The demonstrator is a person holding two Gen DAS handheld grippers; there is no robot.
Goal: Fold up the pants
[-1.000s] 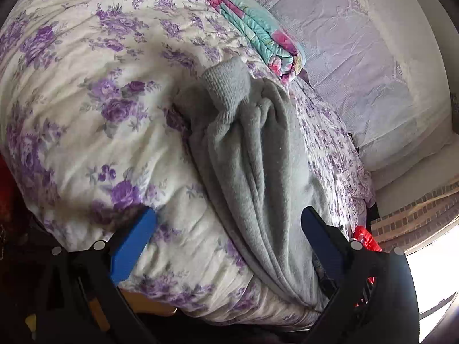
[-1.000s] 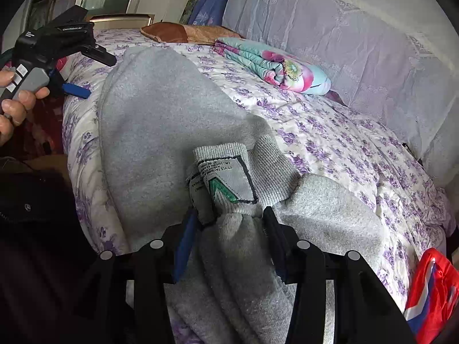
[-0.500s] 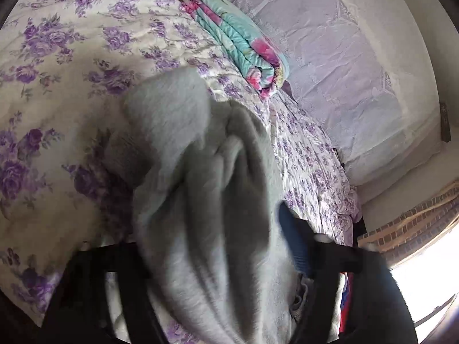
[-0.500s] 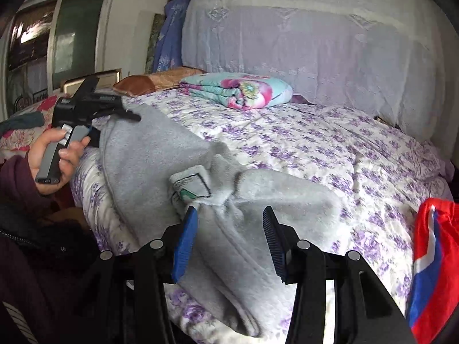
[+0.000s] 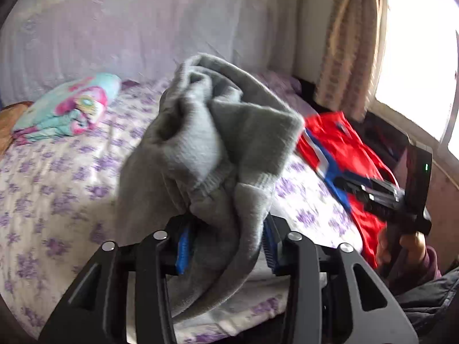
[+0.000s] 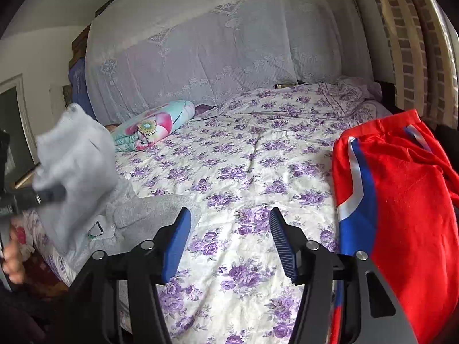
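The grey pants (image 5: 212, 149) are bunched and lifted off the bed, gripped between my left gripper's (image 5: 226, 243) blue pads. In the right wrist view the same grey pants (image 6: 77, 172) hang at the far left, their lower part with a label still on the bed's front left edge. My right gripper (image 6: 229, 240) is open and empty, above the floral bedspread (image 6: 252, 172) near the front edge. It also shows in the left wrist view (image 5: 381, 195) at the right, over red fabric.
Red pants with blue and white stripes (image 6: 401, 200) lie on the bed's right side. A folded teal floral blanket (image 6: 155, 126) lies near the lace-covered headboard (image 6: 200, 57). A curtain and bright window (image 5: 416, 57) are at the right.
My left gripper closed on the grey pants and lifted them up and to the right. My right gripper let go of the waistband, opened and swung right over the bed.
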